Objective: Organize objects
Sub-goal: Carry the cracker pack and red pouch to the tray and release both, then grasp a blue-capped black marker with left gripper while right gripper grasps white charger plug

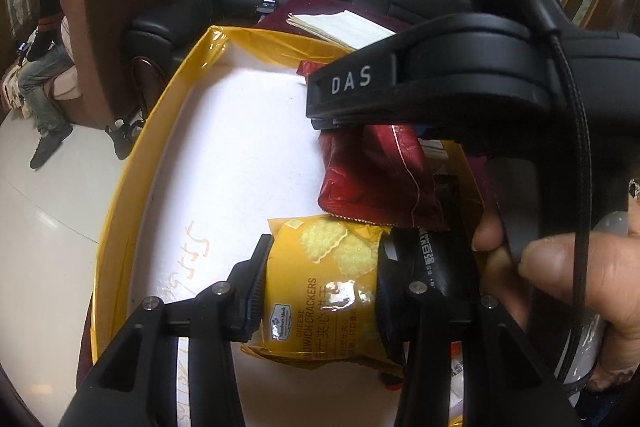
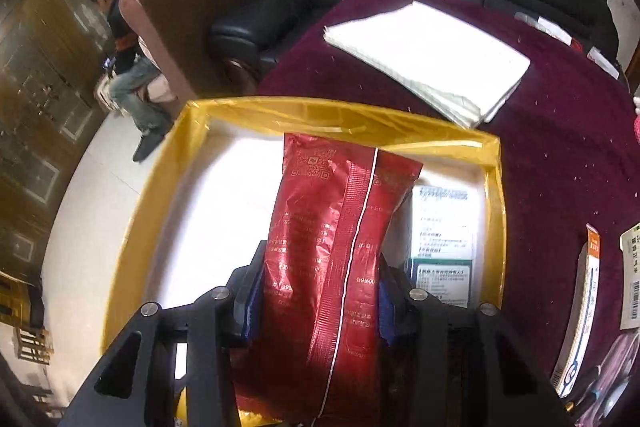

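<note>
Yellow walls go around the box (image 2: 144, 195) I am filling. My left gripper (image 1: 320, 291) squeezes the cracker pack (image 1: 324, 279), low in the left view, over the white box floor. My right gripper (image 2: 320, 299) squeezes the red bag (image 2: 340, 227), in the middle of the right view, above the box too. A white and green packet (image 2: 444, 239) already lies inside at the right. I think more packets (image 2: 580, 315) on the purple cloth (image 2: 560, 131), lower right, are still left to pack.

Yellow box (image 2: 140, 187): left and far floor open; right side blocked by red packet (image 2: 340, 247) and white carton (image 2: 444, 227).
</note>
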A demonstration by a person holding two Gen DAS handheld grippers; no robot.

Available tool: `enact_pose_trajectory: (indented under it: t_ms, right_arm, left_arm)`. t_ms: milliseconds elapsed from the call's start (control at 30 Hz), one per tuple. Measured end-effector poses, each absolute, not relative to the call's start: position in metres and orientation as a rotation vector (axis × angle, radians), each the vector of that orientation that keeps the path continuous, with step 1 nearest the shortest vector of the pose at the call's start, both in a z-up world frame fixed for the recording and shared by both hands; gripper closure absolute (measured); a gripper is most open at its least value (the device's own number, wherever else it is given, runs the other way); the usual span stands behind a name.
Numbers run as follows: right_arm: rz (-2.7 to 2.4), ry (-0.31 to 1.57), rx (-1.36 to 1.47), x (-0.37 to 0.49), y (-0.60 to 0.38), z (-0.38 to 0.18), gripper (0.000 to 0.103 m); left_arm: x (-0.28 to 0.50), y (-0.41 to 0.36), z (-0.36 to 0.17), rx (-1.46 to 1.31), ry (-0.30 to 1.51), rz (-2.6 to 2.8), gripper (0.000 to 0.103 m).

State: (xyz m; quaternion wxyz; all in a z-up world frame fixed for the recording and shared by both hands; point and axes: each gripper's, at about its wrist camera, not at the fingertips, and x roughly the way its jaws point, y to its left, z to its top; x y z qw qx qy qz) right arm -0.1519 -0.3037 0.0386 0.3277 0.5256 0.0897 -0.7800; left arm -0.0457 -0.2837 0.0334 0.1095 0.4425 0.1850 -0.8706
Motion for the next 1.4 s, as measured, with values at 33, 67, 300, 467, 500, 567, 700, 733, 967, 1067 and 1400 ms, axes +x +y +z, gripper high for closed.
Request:
enact_pose_trajectory:
  t_ms: [33, 67, 300, 467, 500, 567, 700, 733, 967, 1067, 1400]
  right_arm:
    - [-2.039, 0.234, 1.376, -0.153, -0.304, 0.038, 0.052]
    - [-2.033, 0.238, 1.378, -0.153, -0.304, 0.038, 0.05]
    - [-2.02, 0.147, 1.364, -0.153, -0.289, 0.05, 0.043]
    - [-2.02, 0.035, 1.308, -0.138, -0.255, 0.076, 0.04]
    - [-2.017, -0.002, 1.302, -0.134, -0.242, 0.082, 0.039]
    - [-2.014, -0.103, 1.285, -0.124, -0.207, 0.092, 0.035]
    - [-2.016, -0.253, 1.254, -0.099, -0.136, 0.102, 0.032]
    - [-2.025, -0.287, 1.253, -0.091, -0.115, 0.103, 0.031]
    - [-2.191, -0.376, 1.2, -0.043, 0.02, 0.103, 0.031]
    - [-2.292, -0.378, 1.176, -0.023, 0.071, 0.104, 0.031]
    - [-2.418, -0.491, 1.107, -0.004, 0.198, 0.101, 0.032]
  left_arm:
    - [-0.046, -0.284, 0.033, 1.304, 0.546, -2.559, 0.059]
    - [-0.046, -0.283, 0.033, 1.309, 0.547, -2.559, 0.059]
    - [-0.045, -0.286, 0.03, 1.327, 0.594, -2.548, 0.047]
    - [-0.037, -0.289, 0.038, 1.275, 0.654, -2.593, 0.037]
    - [-0.035, -0.289, 0.04, 1.261, 0.669, -2.607, 0.036]
    - [-0.032, -0.288, 0.044, 1.235, 0.696, -2.635, 0.031]
    - [-0.03, -0.284, 0.052, 1.187, 0.719, -2.693, 0.03]
    - [-0.028, -0.283, 0.053, 1.173, 0.72, -2.712, 0.03]
    - [-0.037, -0.229, 0.071, 1.185, 0.472, -2.929, 0.03]
    - [-0.037, -0.176, 0.073, 1.239, 0.207, -3.053, 0.03]
    - [-0.07, -0.087, 0.027, 1.592, -0.141, -2.983, 0.056]
